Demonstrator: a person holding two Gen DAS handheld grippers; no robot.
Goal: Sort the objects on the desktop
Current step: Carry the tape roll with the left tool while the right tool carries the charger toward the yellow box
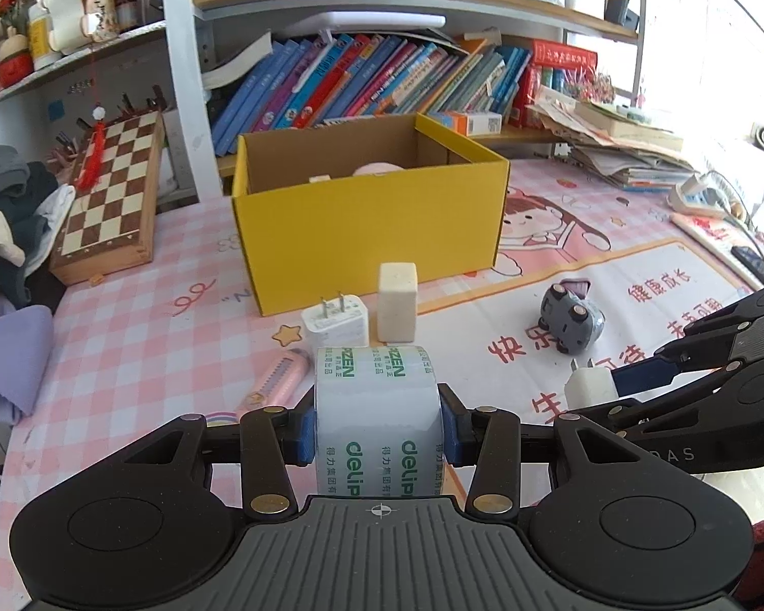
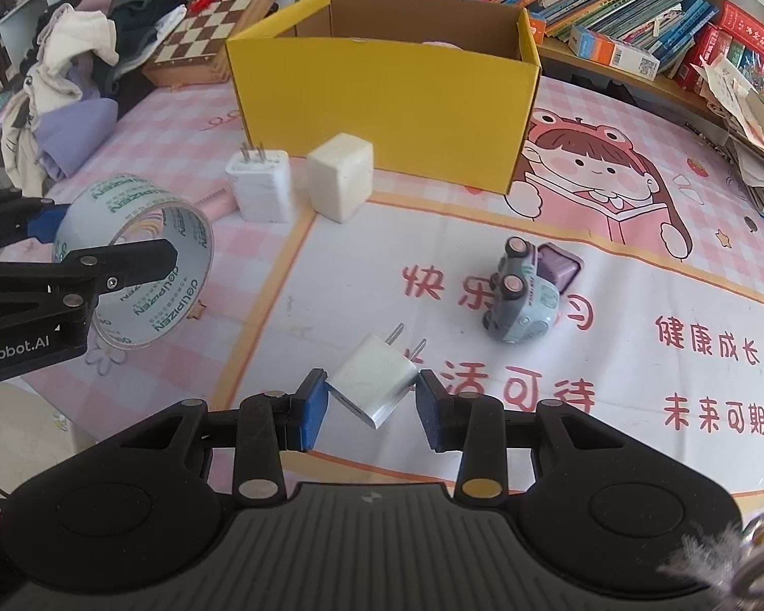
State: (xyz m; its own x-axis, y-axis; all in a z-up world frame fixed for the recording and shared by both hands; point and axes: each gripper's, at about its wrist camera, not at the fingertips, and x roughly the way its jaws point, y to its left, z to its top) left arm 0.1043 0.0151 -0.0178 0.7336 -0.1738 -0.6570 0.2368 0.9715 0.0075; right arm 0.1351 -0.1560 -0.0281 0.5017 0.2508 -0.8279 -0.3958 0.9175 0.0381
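A pink checked tabletop (image 1: 127, 356) sits below crowded bookshelves (image 1: 382, 81). The left gripper (image 1: 379, 430) has its jaws clamped on a tape roll (image 1: 379, 407); the right gripper (image 2: 372, 399) pinches a white charger (image 2: 374, 379) cornerwise. Beyond lie another charger (image 2: 260, 188), a white block (image 2: 341, 181), a toy car (image 2: 522, 300) and a yellow box (image 2: 382, 96). Only the left view shows a pink item (image 1: 377, 169) inside it.

the yellow box (image 1: 366, 234) hides most of its contents: only the top of a pink thing (image 1: 377, 169) and a small white corner (image 1: 319, 178) show above its wall. the tape roll (image 1: 379, 422) covers part of a pink utility knife (image 1: 275, 382). small print on the book spines (image 1: 361, 81) is unreadable.
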